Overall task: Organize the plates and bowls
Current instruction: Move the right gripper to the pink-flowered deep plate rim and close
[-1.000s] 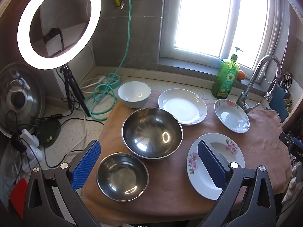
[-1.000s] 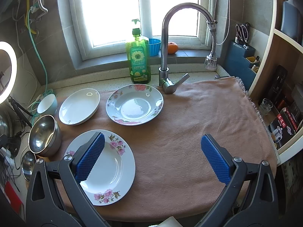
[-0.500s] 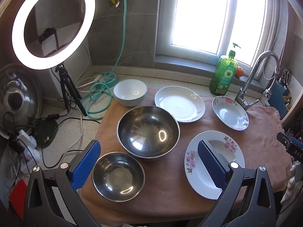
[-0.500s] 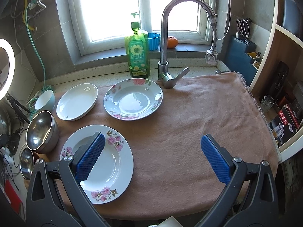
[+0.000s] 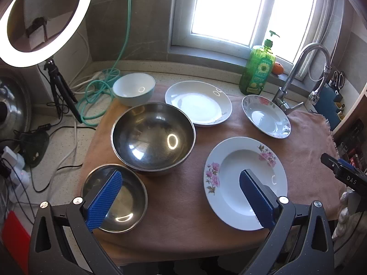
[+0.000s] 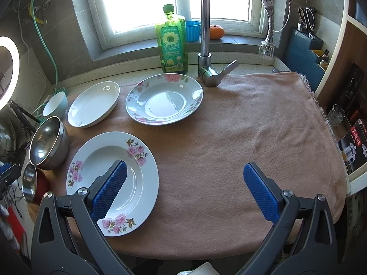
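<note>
On a brown cloth (image 5: 183, 206) lie a large steel bowl (image 5: 153, 138), a small steel bowl (image 5: 128, 204), a pale ceramic bowl (image 5: 133, 89), a plain white plate (image 5: 198, 103), a flowered deep plate (image 5: 266, 116) near the tap, and a larger flowered plate (image 5: 238, 171) at the front. My left gripper (image 5: 181, 188) hangs open above the gap between the small steel bowl and the front plate, holding nothing. My right gripper (image 6: 184, 178) is open over bare cloth (image 6: 240, 126), its left finger over the front flowered plate (image 6: 112, 178). The far flowered plate (image 6: 164, 99) and white plate (image 6: 93, 104) lie behind.
A chrome tap (image 6: 207, 45) and a green soap bottle (image 6: 171, 43) stand at the back by the window sill. A ring light (image 5: 41, 20) on a tripod, a green hose (image 5: 96, 91) and cables crowd the left counter. Shelves with boxes (image 6: 353, 144) border the right.
Both grippers have moved forward and lower toward the dishes, which now look larger. The left view has shifted right. Nothing was picked up and no dish moved.
</note>
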Tool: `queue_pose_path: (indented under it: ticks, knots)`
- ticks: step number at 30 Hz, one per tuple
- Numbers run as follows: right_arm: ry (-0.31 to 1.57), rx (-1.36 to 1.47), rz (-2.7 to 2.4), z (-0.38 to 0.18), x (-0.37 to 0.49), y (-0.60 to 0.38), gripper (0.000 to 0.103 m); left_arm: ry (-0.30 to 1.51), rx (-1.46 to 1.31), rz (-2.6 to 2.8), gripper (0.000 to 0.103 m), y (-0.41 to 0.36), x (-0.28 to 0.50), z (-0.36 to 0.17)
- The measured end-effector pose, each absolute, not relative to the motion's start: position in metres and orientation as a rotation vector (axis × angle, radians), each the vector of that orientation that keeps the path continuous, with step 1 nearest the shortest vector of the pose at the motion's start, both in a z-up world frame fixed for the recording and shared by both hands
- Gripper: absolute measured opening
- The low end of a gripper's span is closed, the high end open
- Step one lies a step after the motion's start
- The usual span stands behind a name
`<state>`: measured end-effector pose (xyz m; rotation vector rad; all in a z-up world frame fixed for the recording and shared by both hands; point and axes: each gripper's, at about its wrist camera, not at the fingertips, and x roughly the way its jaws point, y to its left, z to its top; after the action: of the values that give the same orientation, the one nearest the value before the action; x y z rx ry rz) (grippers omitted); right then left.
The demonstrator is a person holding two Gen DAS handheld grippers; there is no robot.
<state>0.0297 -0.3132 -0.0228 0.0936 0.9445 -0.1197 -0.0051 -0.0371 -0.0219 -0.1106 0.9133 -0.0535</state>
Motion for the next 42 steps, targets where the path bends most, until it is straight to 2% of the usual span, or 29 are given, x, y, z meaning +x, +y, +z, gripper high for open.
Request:
queue_pose_path:
  ticks: [3,7,11,12,13,16,18,21,23,31,38,42]
  knots:
    - [0.974,0.117,-0.065,-0.032,0.030,-0.315,0.102,0.943,-0.104,-0.088,0.101,-0.049,-0.005,-0.030]
    - [1.019,0.156,-0.013,-0.047,0.033,-0.319,0.085,0.985,-0.126,-0.129,0.092,-0.059,-0.005,-0.040]
    - [1.090,0.224,0.033,-0.066,0.038,-0.326,0.059,1.035,-0.171,-0.167,0.077,-0.064,-0.003,-0.053]
    - [1.106,0.236,0.044,-0.071,0.039,-0.327,0.056,1.045,-0.187,-0.177,0.075,-0.065,-0.003,-0.056]
    - [1.122,0.248,0.056,-0.075,0.040,-0.328,0.051,1.056,-0.200,-0.185,0.067,-0.066,-0.002,-0.060]
    - [1.156,0.286,0.094,-0.086,0.044,-0.328,0.046,1.090,-0.238,-0.204,0.051,-0.067,0.000,-0.071]
    - [1.173,0.290,0.114,-0.092,0.048,-0.327,0.041,1.113,-0.265,-0.215,0.049,-0.067,0.002,-0.077]
    - [1.193,0.292,0.138,-0.100,0.054,-0.325,0.039,1.133,-0.281,-0.219,0.046,-0.069,0.005,-0.086]
    - [1.208,0.309,0.153,-0.106,0.060,-0.325,0.039,1.150,-0.301,-0.219,0.040,-0.068,0.008,-0.091]
    - [1.246,0.357,0.192,-0.119,0.080,-0.328,0.038,1.188,-0.377,-0.199,0.032,-0.059,0.021,-0.110]
    - [1.274,0.381,0.229,-0.128,0.094,-0.326,0.031,1.203,-0.378,-0.199,0.029,-0.057,0.031,-0.118]
    - [1.282,0.394,0.247,-0.130,0.096,-0.323,0.030,1.212,-0.382,-0.210,0.027,-0.059,0.035,-0.121]
